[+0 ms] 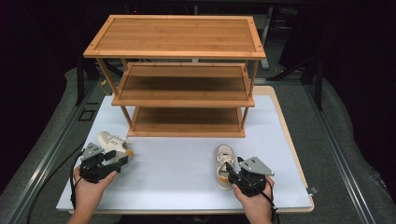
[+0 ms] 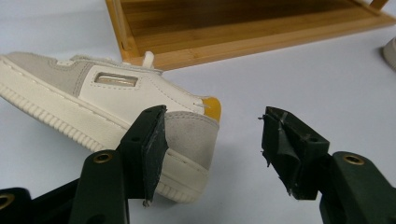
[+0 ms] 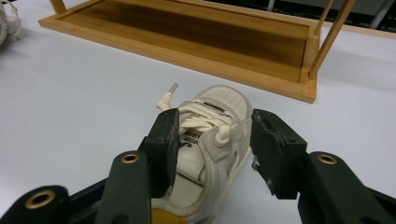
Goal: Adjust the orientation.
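Observation:
Two small white-and-grey shoes with yellow heel patches lie on the white mat [image 1: 177, 163]. The left shoe [image 1: 111, 141] [image 2: 107, 100] rests on its side, heel toward my left gripper [image 1: 120, 157] [image 2: 212, 144]. That gripper is open: one jaw overlaps the heel and only bare mat shows between the jaws. The right shoe [image 1: 224, 161] [image 3: 219, 100] stands upright, toe toward the rack. My right gripper [image 1: 229, 171] [image 3: 215, 144] comes at it from the heel end, jaws pressed against both sides of its laced collar.
A three-tier bamboo rack [image 1: 182, 35] [image 2: 243, 32] [image 3: 187, 42] stands at the back of the mat, all its shelves bare. The right shoe [image 2: 390, 51] shows at the edge of the left gripper view, the left shoe [image 3: 3, 23] at the corner of the right gripper view.

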`<state>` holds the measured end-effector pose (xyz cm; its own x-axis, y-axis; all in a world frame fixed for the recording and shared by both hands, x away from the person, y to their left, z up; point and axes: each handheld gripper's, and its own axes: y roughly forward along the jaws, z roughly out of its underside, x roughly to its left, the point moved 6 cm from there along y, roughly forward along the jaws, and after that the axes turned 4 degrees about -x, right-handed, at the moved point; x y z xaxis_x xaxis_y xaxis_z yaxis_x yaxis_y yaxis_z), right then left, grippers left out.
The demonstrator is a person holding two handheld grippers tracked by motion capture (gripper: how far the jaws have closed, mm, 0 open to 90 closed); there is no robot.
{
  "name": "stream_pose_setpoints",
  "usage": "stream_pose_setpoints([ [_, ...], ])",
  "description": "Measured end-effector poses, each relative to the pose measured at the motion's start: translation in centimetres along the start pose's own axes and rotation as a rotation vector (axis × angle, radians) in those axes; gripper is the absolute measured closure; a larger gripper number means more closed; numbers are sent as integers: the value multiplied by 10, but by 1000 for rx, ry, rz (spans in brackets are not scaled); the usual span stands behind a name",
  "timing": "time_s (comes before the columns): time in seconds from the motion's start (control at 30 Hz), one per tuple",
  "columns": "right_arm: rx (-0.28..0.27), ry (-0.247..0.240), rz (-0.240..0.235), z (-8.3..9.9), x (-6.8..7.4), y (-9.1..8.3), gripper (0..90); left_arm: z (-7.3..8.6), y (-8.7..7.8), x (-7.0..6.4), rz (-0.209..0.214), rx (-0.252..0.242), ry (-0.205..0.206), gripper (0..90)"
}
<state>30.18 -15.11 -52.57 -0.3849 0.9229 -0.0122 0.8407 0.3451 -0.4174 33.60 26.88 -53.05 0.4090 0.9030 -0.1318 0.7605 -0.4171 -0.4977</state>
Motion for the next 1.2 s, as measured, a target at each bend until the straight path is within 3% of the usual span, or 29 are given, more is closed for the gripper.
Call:
stream_pose_setpoints([
  [0.13,-2,27,-5,0,-2,0,523,2,-6,3,-13,4,-3,398],
  [0.3,-12,21,-8,-2,-1,0,520,10,-15,8,-36,10,-14,397],
  [0.53,-16,23,-9,-2,0,0,515,27,-28,21,-55,21,-83,397],
  [0.73,-17,27,-9,-2,-1,0,513,42,-32,28,-43,89,-144,395],
  [0.97,-21,35,-11,-2,-2,-1,508,33,-36,34,-96,23,-144,397],
  [1.2,-23,40,-19,-3,-1,-1,504,17,-34,53,-167,-46,-219,380],
])
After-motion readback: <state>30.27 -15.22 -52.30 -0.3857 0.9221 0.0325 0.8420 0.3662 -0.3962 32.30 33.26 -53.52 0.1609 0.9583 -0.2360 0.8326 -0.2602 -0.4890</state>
